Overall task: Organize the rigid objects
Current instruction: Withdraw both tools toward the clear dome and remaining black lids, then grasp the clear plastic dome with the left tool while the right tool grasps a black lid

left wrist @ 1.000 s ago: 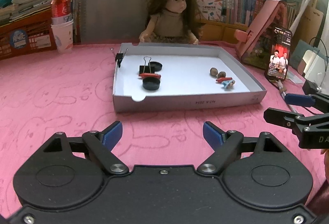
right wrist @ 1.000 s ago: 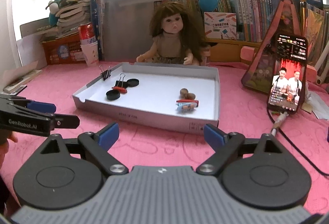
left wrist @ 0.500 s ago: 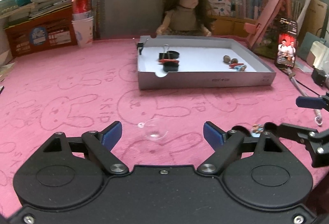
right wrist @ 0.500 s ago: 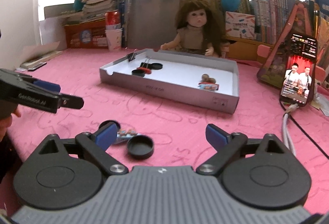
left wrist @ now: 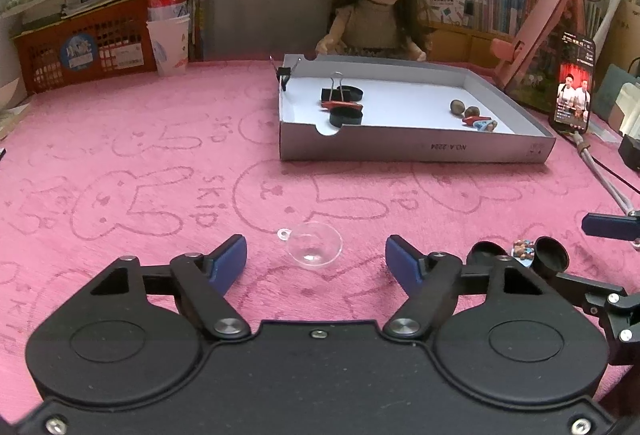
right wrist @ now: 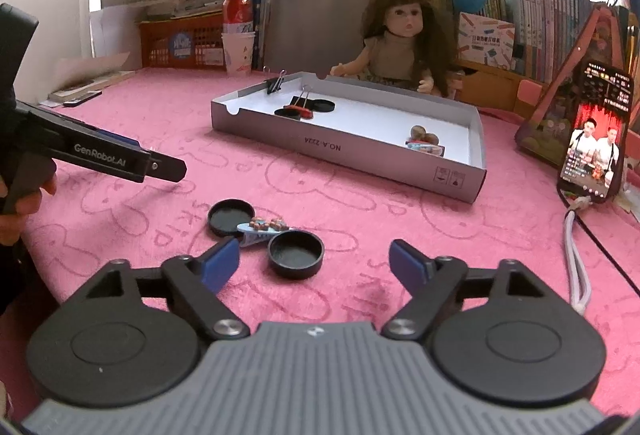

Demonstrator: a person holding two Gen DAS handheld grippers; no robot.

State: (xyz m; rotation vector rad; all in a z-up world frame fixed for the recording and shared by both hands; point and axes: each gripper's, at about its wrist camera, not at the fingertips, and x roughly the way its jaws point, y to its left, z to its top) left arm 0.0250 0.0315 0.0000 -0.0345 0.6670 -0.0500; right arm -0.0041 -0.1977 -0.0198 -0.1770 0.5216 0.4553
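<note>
Clear plastic dome cup (left wrist: pixel 315 245) looks light, slick and crackable; grip its rim. Left gripper (left wrist: pixel 316 255) jaws spread, empty, as are right gripper (right wrist: pixel 314 261) jaws.

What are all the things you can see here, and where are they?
Tray: one, grey, far on the cloth.
Binder clips: two, black; one in tray, one on its rim.
Black caps: two in tray, two loose near the right gripper.
Clear dish: one, before the left gripper.
Small packet: one, blue, between loose caps.
Doll: one, behind tray.
Phone: one, right.
Left gripper: jaws open.
Right gripper: jaws open.
</note>
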